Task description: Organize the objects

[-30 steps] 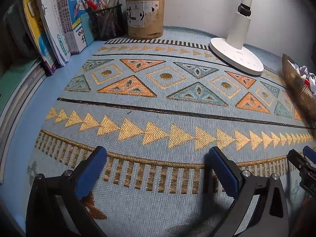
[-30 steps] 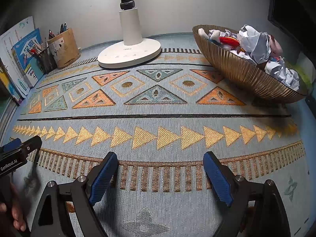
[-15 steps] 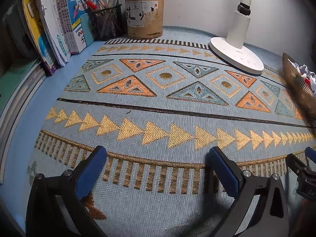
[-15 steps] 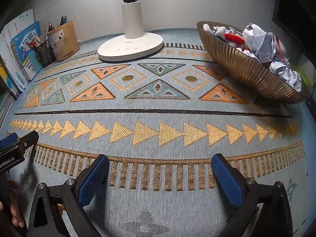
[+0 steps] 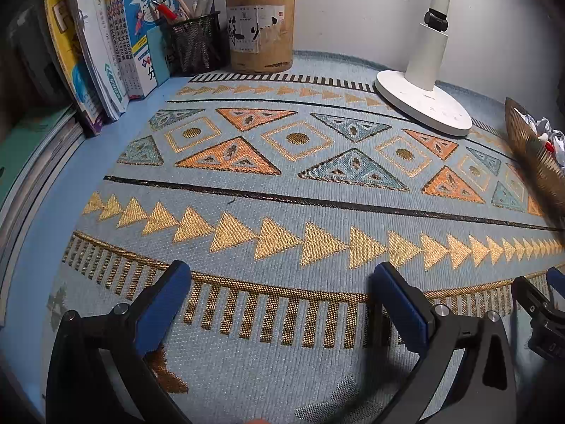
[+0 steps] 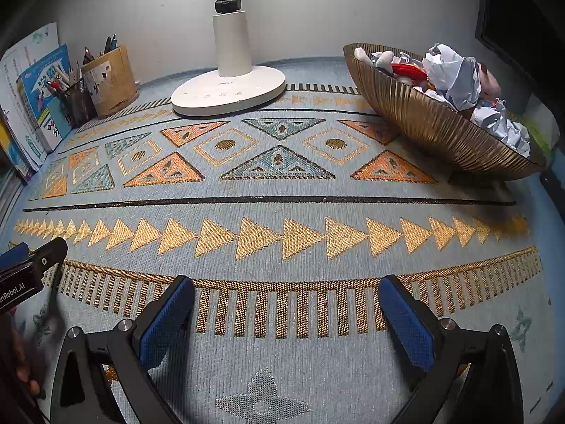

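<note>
I am holding my left gripper (image 5: 280, 300) and my right gripper (image 6: 286, 312) low over the patterned mat (image 6: 282, 183), both with fingers spread wide and nothing in them. The one gold bowl (image 6: 434, 130), full of crumpled paper (image 6: 455, 77) and small toys, is sitting at two o'clock from my right gripper, well apart, its long side running from twelve toward three o'clock. I am seeing one white lamp (image 6: 229, 84) at twelve o'clock and two pen cups (image 5: 259, 33) at eleven o'clock beside some standing books (image 5: 116, 35).

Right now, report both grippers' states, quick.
Left gripper: open, holding nothing, above the mat.
Right gripper: open, holding nothing, above the same mat.
</note>
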The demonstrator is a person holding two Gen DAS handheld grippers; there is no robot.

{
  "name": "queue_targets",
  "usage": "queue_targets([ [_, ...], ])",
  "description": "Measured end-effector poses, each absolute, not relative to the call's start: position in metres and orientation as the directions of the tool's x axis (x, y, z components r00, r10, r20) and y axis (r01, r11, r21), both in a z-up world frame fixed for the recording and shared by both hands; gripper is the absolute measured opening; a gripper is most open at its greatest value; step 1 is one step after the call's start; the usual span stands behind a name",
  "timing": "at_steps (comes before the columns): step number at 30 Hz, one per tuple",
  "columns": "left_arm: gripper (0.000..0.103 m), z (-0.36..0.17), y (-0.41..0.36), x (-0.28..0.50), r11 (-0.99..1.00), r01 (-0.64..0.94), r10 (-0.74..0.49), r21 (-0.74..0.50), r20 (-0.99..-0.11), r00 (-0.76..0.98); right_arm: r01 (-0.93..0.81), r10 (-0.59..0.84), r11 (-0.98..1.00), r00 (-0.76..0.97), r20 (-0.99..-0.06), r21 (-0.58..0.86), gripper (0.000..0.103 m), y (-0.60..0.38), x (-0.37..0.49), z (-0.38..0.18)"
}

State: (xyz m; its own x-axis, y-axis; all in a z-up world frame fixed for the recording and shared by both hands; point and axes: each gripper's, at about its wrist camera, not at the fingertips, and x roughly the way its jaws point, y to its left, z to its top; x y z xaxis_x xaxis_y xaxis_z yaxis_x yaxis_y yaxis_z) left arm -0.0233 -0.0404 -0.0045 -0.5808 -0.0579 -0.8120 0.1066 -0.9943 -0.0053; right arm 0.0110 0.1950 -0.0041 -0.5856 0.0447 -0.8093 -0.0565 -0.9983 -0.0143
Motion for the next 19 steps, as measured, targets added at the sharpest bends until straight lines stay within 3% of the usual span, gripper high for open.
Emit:
queue_targets([
  [19,0.103,-0.0028,-0.0407,-0.0235,-0.994,0.106,-0.059,-0.004,-0.812,-0.581,-0.057,0.045,-0.998,-0.586,-0.809,-0.014,0.103,0.1945,0.0111,-0.0042],
])
